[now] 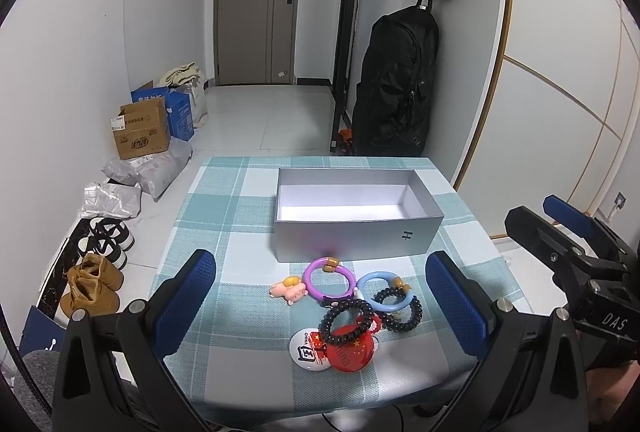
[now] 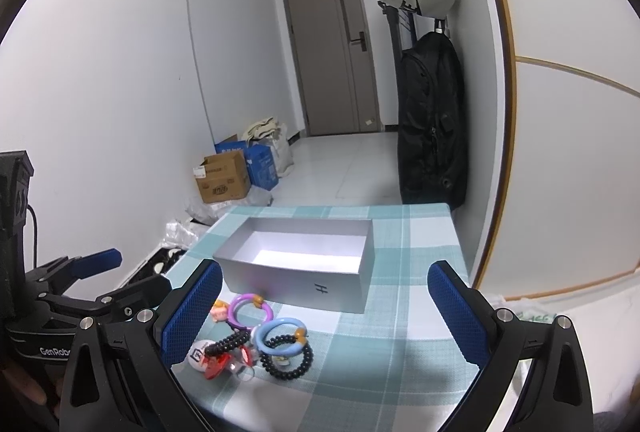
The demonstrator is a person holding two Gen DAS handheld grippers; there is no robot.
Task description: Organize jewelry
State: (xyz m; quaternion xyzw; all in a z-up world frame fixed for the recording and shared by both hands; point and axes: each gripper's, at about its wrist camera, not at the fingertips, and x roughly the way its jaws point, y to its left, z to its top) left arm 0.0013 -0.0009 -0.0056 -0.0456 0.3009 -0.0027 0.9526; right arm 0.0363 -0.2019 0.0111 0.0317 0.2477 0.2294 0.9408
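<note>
Silver-grey cardboard box sits open beyond my fingers on the checked surface, nothing inside it, an "H" mark on its near wall. Between the left gripper fingers, spread wide and holding nothing, I see the jewelry pile: purple ring, blue ring, black bead bracelets, a pink charm, a white badge reading "CHINA" and a red badge. My right gripper is equally wide and empty; the pile lies by its left finger. "DAS" shows on the right gripper's body.
</note>
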